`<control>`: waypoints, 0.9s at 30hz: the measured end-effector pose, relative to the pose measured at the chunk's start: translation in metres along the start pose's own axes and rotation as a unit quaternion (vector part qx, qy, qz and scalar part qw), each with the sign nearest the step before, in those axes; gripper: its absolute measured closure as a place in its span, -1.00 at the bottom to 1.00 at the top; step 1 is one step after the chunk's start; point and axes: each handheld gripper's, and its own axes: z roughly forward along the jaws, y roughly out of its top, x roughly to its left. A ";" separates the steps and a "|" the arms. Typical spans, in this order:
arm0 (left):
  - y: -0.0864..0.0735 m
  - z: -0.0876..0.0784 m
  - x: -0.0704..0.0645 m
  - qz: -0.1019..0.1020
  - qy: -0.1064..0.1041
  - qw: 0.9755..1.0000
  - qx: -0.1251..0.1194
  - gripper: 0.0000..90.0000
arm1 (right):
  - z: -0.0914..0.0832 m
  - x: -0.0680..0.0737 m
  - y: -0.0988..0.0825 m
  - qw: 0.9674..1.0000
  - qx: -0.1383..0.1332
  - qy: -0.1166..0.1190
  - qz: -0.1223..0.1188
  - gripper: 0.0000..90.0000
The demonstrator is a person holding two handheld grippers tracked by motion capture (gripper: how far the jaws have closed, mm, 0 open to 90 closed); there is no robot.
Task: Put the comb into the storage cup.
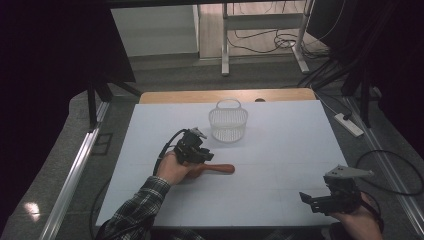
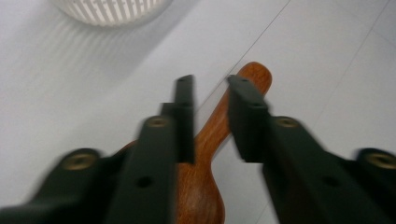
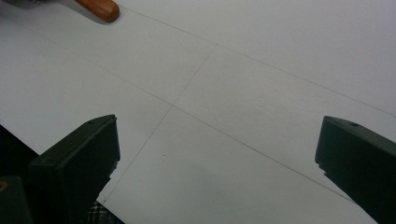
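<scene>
Spoon grip at the handle

Squeeze your left gripper (image 2: 210,100) square across the wooden spoon (image 2: 205,154) before lifting toward the white basket (image 1: 228,122). Its jaws straddle the handle on the table (image 1: 280,145), narrowed yet apparently not pressing. Your right gripper (image 3: 217,154) hangs wide open, well apart.

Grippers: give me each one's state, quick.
Left claw: jaws either side of the wooden spoon; grip cannot be told.
Right claw: open, nothing between the jaws.
</scene>
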 end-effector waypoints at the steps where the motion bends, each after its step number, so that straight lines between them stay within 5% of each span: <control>1: 0.000 0.000 0.001 -0.003 -0.001 1.000 0.001 0.92 | 0.000 0.000 0.000 1.000 0.001 0.000 0.000 -1.00; 16: -0.006 0.020 0.005 -0.033 0.006 0.999 0.022 0.98 | 0.000 0.000 0.000 1.000 0.003 0.001 -0.001 -0.99; 27: -0.007 0.034 0.000 -0.025 0.021 0.999 0.043 0.98 | 0.001 0.000 0.000 1.000 0.004 0.001 -0.004 -0.98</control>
